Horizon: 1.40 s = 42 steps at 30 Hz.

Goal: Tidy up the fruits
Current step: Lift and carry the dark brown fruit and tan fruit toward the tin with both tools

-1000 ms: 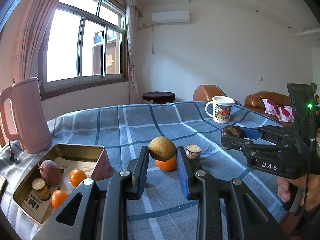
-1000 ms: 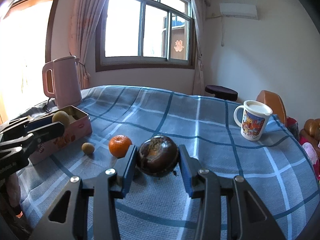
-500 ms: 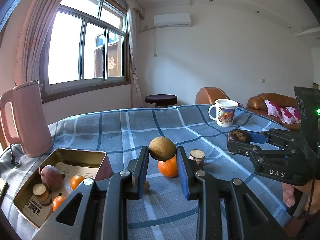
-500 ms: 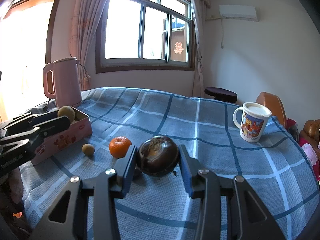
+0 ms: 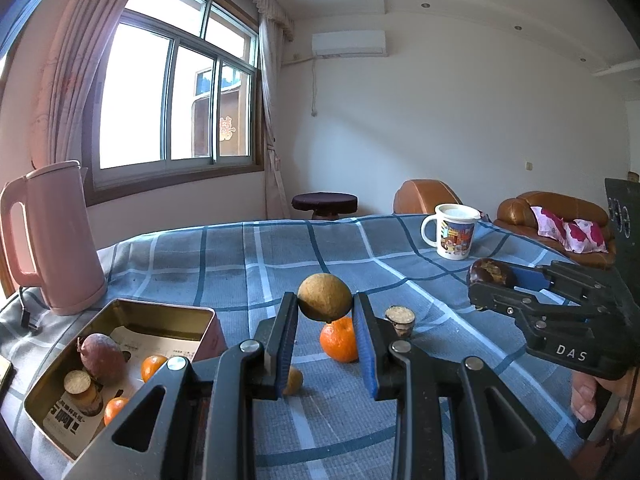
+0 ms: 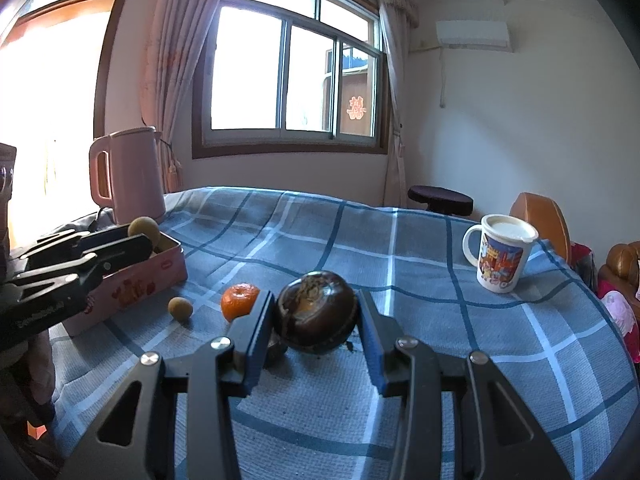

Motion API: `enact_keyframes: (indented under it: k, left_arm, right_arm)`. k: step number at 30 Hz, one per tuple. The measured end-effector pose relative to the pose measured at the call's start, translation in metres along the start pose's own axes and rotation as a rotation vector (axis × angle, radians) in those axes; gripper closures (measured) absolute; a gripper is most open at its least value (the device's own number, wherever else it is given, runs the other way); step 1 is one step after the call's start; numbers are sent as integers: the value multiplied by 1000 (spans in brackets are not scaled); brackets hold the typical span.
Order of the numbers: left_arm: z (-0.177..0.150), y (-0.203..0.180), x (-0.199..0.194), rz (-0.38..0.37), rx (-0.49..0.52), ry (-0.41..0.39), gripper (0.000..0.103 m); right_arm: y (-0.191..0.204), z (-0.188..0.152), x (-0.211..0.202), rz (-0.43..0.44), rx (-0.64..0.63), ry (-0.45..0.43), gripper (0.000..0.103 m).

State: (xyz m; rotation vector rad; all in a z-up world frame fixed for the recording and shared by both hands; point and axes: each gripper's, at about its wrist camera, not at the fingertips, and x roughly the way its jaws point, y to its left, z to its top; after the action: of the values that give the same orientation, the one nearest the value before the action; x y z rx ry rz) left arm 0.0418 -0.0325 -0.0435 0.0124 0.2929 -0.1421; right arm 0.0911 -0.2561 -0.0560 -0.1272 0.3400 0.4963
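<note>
At the far left of the left wrist view a pink kettle stands on the bench, which is covered with a blue plaid cloth. Just beside it lies an open tin holding a purplish fruit, two small oranges and a cork-topped jar; the printed sheet under them carries writing too blurred to read. The left claw is clamped on a tan round fruit, held up above the bench. Below it an orange sits on the cloth, with a small tan fruit near the left finger and a second cork-topped jar to the right. Further back stands a mug with a cartoon print. On the right, the other tool shows the white letters "DAS" on its body.

In the right wrist view, the tin's pink side shows cartoon figures, no legible words. The right claw grips a dark brown fruit, raised off the cloth. A red paper-cut character hangs in the window.
</note>
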Motion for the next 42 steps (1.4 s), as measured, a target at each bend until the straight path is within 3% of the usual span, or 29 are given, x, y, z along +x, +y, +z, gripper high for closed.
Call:
enact_keyframes:
  k: [23, 42]
  left_arm:
    - [1, 16, -2, 12, -31, 2, 73]
    - [-1, 44, -15, 52, -77, -1, 73]
  right_arm:
    - [23, 5, 12, 26, -32, 9, 59]
    - [63, 20, 30, 115, -70, 10, 59]
